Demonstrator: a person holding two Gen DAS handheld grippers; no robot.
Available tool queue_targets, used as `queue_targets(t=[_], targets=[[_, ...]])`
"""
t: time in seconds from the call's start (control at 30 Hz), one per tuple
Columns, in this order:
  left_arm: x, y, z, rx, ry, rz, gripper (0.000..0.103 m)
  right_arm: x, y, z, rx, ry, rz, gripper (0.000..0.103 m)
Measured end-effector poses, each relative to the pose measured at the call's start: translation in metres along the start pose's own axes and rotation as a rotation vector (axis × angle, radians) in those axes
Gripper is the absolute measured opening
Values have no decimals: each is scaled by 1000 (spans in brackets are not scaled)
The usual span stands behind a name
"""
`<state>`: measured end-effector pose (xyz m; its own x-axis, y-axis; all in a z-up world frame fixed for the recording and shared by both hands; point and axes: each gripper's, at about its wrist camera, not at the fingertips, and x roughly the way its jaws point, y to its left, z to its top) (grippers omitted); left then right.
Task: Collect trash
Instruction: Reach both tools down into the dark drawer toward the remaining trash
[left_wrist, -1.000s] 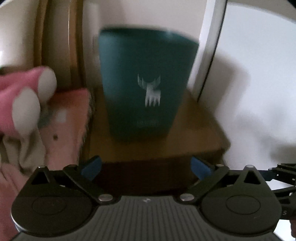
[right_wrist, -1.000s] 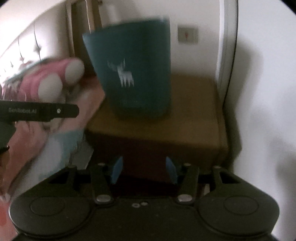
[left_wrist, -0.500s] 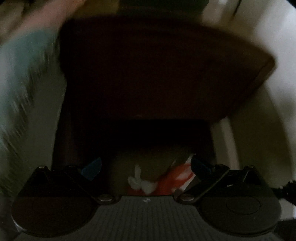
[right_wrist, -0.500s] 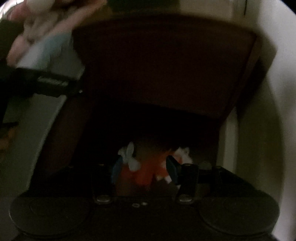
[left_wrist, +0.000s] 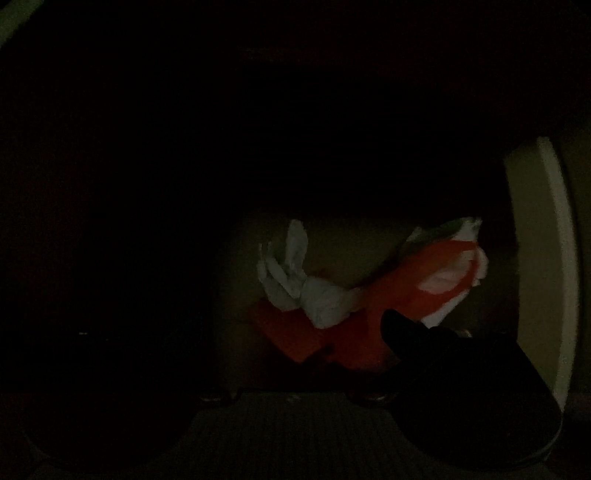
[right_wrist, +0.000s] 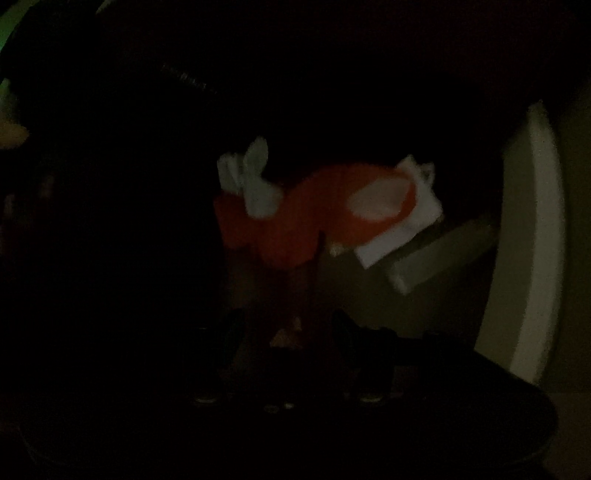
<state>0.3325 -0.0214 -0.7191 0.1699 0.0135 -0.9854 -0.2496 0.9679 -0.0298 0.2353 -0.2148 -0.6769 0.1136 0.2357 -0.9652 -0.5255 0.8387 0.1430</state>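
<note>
- Trash, left wrist view: a red wrapper (left_wrist: 362, 295) lies on the dim floor in a dark recess, with a crumpled white tissue (left_wrist: 306, 288) resting on its left part. Its long axis runs from lower left to upper right across the view.
- A pale upright edge, likely a door or furniture panel (left_wrist: 543, 258), stands just right of the trash.
- Left hand-held gripper (left_wrist: 295, 332): only the right finger (left_wrist: 402, 328) shows as a dark shape, its tip overlapping the wrapper's lower right edge. The left finger is lost in shadow, so I cannot tell how wide the jaws stand, nor confirm any contact.
- Trash lies straight ahead of this gripper and close; by appearance it is the nearer of the two.
- Right wrist view: same red wrapper (right_wrist: 314, 218) and white tissue (right_wrist: 251, 184), plus a white paper scrap (right_wrist: 402, 225) under the wrapper's right end. A pale flat piece (right_wrist: 443, 254) lies just beside it.
- Right hand-held gripper (right_wrist: 286, 332): both fingers faintly visible, well spread, nothing between them. Open and empty.
- Trash sits ahead and clear of the fingertips, roughly centred on the gap; its long axis lies crosswise to the approach.
</note>
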Motion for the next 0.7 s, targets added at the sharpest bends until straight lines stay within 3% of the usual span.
queue_targets(t=[0.4, 0.7], targets=[[103, 9, 0, -107, 68, -12, 102, 92, -2, -24, 1, 90, -7, 50], [126, 10, 3, -120, 53, -48, 93, 121, -2, -20, 42, 99, -23, 49]])
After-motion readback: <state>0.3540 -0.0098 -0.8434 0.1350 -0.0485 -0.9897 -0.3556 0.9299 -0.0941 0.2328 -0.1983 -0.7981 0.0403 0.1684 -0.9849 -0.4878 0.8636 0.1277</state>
